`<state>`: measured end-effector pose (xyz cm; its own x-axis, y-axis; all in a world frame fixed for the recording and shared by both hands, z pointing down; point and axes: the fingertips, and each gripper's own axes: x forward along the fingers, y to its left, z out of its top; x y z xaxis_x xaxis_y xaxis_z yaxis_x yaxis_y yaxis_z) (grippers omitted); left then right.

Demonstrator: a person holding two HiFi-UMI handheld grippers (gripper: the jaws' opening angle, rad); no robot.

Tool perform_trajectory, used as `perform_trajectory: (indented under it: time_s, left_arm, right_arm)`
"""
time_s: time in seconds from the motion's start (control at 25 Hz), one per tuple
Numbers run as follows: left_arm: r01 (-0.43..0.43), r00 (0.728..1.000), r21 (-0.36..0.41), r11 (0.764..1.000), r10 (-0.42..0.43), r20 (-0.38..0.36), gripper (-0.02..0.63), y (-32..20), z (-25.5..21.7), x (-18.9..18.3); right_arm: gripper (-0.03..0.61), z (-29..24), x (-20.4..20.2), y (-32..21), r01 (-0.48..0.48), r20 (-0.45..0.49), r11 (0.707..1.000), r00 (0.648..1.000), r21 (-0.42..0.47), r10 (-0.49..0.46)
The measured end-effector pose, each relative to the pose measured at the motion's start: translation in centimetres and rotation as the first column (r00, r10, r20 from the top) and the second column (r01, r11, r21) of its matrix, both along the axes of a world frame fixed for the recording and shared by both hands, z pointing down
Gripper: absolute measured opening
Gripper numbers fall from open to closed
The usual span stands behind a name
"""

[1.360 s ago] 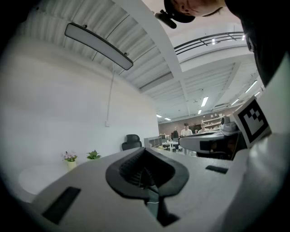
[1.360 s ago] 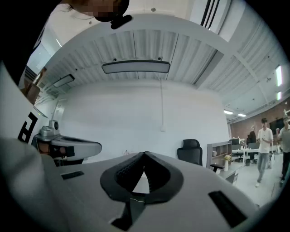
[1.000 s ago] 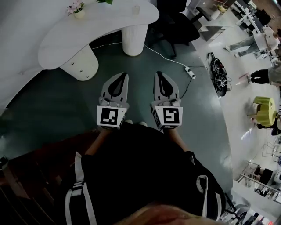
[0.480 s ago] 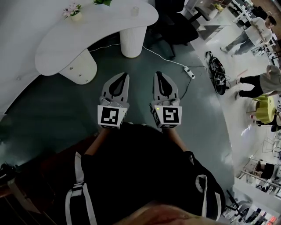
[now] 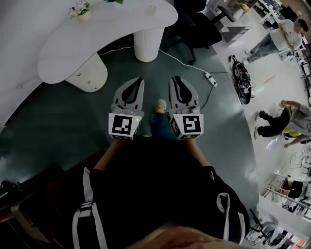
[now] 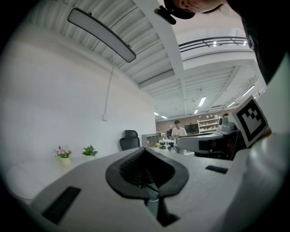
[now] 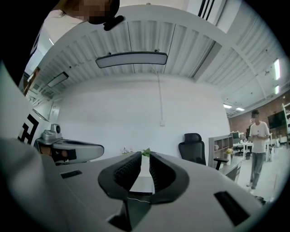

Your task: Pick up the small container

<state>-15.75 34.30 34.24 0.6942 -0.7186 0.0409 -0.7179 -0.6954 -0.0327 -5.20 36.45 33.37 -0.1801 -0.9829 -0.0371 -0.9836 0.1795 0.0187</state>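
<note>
Pickup not started. Small container (image 5: 151,9), probably the clear cup, sits on the desk (image 5: 73,44) toward its right end. Both tongs are short of the desk and empty: left tongs (image 5: 138,80) clenched, right tongs (image 5: 176,78) just cracking open, nothing between.

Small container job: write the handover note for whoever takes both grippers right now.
Left gripper: shut, empty, held over the floor.
Right gripper: jaws slightly apart, they have just been opening, nothing between them.
Small container: stands on the white table, to the right of the flower pot. Both grippers are well short of it.
Done: nothing picked up yet.
To do: step up to the table, open a gripper wider, close on the container, lift.
</note>
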Motion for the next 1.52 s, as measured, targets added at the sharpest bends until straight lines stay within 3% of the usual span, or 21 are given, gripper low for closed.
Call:
perform_trajectory:
  time_s: [0.24,0.4,1.0,1.52]
  left_arm:
    - [0.031,1.0,0.0,1.0,-0.031,0.003,0.008,-3.2,1.6,0.9]
    - [0.047,0.999,0.0,0.999,-0.047,0.004,0.008,-6.5,1.8,2.3]
    - [0.15,0.988,-0.026,0.988,-0.15,0.021,0.008,-21.3,1.1,9.1]
    - [0.201,0.979,-0.024,0.979,-0.2,0.032,0.008,-29.6,1.6,14.1]
  right_arm:
    - [0.155,1.3,1.4,-3.6,0.014,0.017,1.0,1.0,0.004,-0.014]
    - [0.186,1.9,2.7,-7.3,0.042,0.024,0.999,0.999,-0.005,-0.042]
    - [0.196,3.1,9.9,-23.3,0.145,0.001,0.987,0.989,-0.063,-0.145]
    - [0.21,5.2,14.8,-32.3,0.204,-0.001,0.975,0.979,-0.088,-0.205]
